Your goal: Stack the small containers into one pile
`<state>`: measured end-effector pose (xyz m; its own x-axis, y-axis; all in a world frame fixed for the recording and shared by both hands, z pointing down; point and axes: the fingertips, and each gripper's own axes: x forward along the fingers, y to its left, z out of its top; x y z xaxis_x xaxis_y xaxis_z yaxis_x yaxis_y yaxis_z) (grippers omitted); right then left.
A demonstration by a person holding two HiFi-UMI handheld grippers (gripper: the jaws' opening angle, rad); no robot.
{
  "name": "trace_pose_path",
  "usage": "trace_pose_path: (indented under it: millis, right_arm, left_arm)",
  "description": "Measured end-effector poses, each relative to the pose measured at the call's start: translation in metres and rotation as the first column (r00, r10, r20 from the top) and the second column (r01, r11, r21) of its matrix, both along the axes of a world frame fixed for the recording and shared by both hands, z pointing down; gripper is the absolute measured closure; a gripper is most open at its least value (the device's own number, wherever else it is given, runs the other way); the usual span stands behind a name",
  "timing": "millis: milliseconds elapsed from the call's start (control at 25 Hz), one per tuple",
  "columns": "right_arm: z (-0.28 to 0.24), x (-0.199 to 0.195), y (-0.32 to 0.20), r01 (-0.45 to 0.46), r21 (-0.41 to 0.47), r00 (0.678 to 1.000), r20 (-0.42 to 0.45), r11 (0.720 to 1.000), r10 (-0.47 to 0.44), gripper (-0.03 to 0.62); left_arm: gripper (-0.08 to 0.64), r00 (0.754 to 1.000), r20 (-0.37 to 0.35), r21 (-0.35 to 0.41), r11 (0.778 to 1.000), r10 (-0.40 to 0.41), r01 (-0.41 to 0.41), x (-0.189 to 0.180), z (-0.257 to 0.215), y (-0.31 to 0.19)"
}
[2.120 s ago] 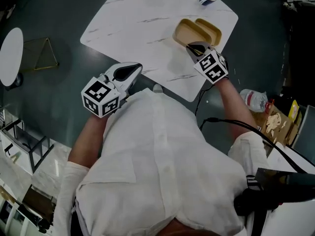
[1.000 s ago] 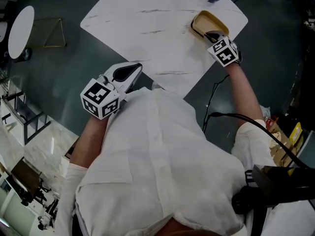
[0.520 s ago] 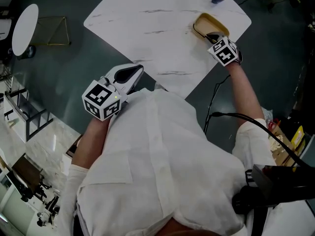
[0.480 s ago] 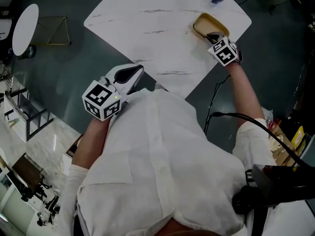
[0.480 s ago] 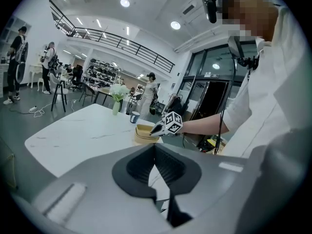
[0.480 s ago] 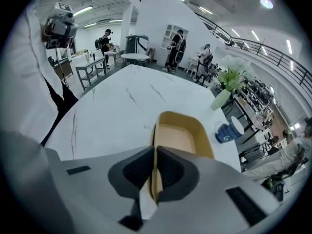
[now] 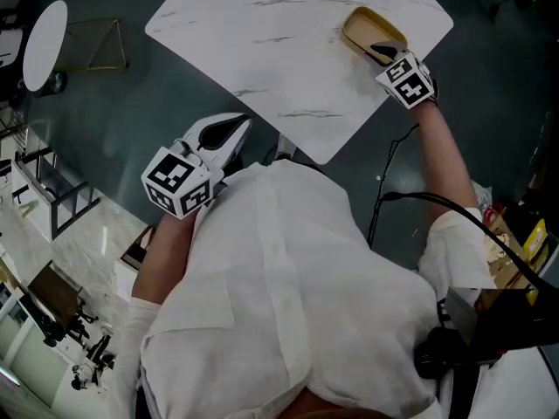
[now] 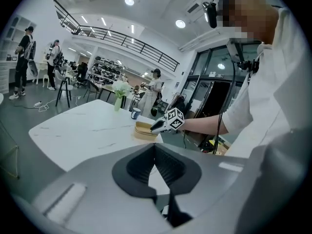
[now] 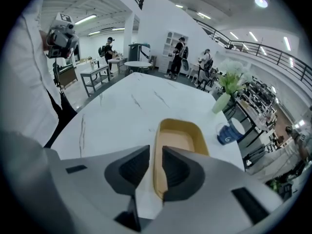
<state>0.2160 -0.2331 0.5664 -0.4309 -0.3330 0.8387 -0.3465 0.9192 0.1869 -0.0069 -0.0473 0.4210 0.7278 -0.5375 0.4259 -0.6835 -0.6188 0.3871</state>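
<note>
Two tools show in the head view. The left hand-held gripper (image 7: 229,132) hovers off the white marble-patterned tabletop (image 7: 288,51). The right hand-held gripper (image 7: 382,52) is at the tan oval plastic container pile (image 7: 362,26) near the tabletop's corner. Both carry black-and-white square markers (image 7: 177,180).

Left gripper view: its jaws are clenched together on nothing.

Right gripper view: the jaws have just been opening and stand released, astride the pile's left wall. A blue cup (image 9: 228,133) with a white swirl stands just beside the pile.
</note>
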Motion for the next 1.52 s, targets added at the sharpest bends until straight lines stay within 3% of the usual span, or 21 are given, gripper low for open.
trace_pose_path:
  millis: [160,280,400,600,800,960,1320,1520]
  right_arm:
    - [-0.023,0.007,0.013,-0.088,0.047,0.993,0.079,0.995,0.084,0.529]
    - [-0.036,0.018,0.031,-0.184,0.078,0.977,0.122,0.980,0.174,0.564]
    - [-0.044,0.019,0.064,-0.299,0.022,0.938,0.192,0.954,0.289,0.583]
    - [-0.054,-0.002,0.130,-0.405,-0.042,0.881,0.249,0.913,0.402,0.584]
    - [-0.080,-0.039,0.181,-0.483,-0.031,0.816,0.345,0.875,0.463,0.586]
    - [-0.101,-0.079,0.223,-0.486,-0.040,0.774,0.443,0.873,0.452,0.586]
    - [-0.128,-0.156,0.303,-0.431,-0.060,0.756,0.521,0.900,0.396,0.586]
    - [-0.120,-0.170,0.338,-0.441,-0.106,0.729,0.537,0.891,0.424,0.586]
  left_arm:
    - [0.552,1.000,-0.002,0.007,1.000,0.023,-0.023,0.005,-0.001,0.011]
    - [0.552,0.999,-0.007,0.035,0.998,0.053,-0.053,0.004,-0.009,0.015]
    - [0.552,0.996,-0.016,0.063,0.995,0.082,-0.081,-0.001,-0.018,0.021]
    - [0.554,0.992,-0.030,0.088,0.989,0.124,-0.121,-0.020,-0.032,0.037]
    - [0.554,0.986,-0.048,0.098,0.983,0.158,-0.153,-0.042,-0.039,0.063]
    - [0.552,0.981,-0.062,0.112,0.978,0.185,-0.178,-0.055,-0.045,0.087]
    - [0.552,0.969,-0.087,0.115,0.969,0.231,-0.221,-0.077,-0.043,0.148]
    - [0.554,0.964,-0.090,0.110,0.964,0.251,-0.241,-0.085,-0.036,0.176]
